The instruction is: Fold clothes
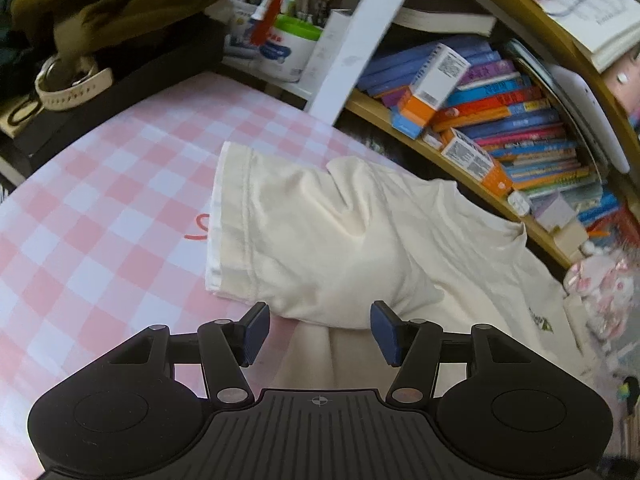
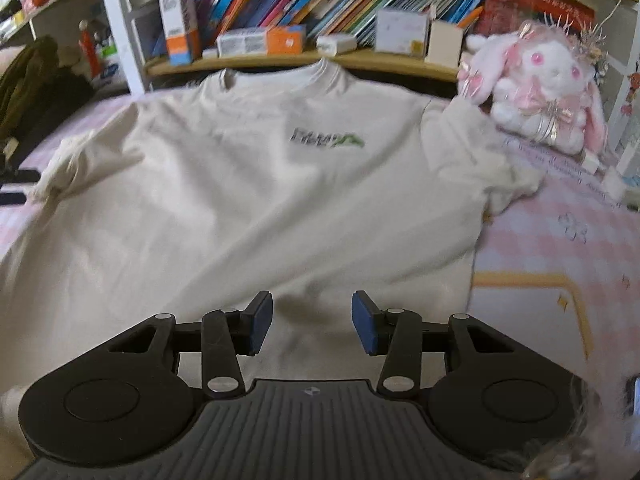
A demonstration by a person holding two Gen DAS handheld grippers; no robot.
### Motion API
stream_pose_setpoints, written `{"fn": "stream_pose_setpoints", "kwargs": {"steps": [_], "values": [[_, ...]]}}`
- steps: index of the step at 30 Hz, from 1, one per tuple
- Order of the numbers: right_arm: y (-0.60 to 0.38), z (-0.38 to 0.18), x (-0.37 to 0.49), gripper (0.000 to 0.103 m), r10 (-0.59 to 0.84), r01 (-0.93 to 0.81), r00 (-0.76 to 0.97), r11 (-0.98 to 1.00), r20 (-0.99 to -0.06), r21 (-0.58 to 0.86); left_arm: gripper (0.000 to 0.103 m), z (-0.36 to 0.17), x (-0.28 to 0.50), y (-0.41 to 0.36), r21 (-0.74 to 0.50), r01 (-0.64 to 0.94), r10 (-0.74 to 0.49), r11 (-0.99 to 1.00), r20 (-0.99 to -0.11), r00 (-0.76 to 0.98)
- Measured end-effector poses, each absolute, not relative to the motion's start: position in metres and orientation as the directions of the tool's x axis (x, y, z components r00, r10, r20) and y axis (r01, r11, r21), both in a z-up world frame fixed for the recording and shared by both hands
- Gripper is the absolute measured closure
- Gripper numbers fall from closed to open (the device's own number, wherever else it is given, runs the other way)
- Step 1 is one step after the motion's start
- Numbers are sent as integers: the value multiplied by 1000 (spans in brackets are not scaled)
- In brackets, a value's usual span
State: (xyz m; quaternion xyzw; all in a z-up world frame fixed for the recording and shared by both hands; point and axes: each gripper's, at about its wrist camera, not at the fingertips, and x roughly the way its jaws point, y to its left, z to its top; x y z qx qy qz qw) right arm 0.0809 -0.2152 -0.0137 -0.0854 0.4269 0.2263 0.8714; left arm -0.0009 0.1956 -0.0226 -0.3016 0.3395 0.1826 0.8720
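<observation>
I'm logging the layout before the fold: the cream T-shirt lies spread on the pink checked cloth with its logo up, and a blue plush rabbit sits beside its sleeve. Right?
Not quite: the plush rabbit is white and pink, not blue, as the right wrist view shows. The cream T-shirt does lie spread on the pink checked cloth, logo up.

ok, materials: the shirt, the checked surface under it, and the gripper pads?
Shirt: looks like soft matte knit, probably cotton jersey; it drapes in loose creases and has a stitched sleeve hem. Checked surface: smooth, flat and faintly glossy, possibly a printed mat or a cloth. Gripper pads: blue, finely ribbed, likely rubber.
</observation>
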Motion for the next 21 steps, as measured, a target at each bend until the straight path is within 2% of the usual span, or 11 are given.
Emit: {"fn": "stream_pose_setpoints", "kwargs": {"steps": [3, 8, 12, 16, 19, 21], "values": [[-210, -22, 71, 63, 283, -463, 508, 886, -814, 19, 48, -21, -2, 212, -348, -573, 197, 741, -704, 682], [-211, -27, 60, 63, 243, -425, 509, 905, -825, 4, 49, -29, 25, 241, -223, -552, 216, 803, -755, 619], [-208, -27, 57, 63, 212, -404, 514, 915, -832, -16, 59, -42, 45, 248, -146, -522, 235, 840, -769, 594], [-204, -26, 54, 63, 179, -381, 518, 924, -837, -38, 65, -47, 53, 246, -94, -481, 248, 871, -762, 598], [-202, -25, 52, 63, 155, -360, 519, 932, -841, -51, 96, -47, 52, 251, -121, -455, 209, 882, -765, 609], [-203, -25, 49, 63, 142, -338, 521, 940, -842, -50, 98, -47, 49, 253, -162, -435, 167, 886, -763, 624]]}}
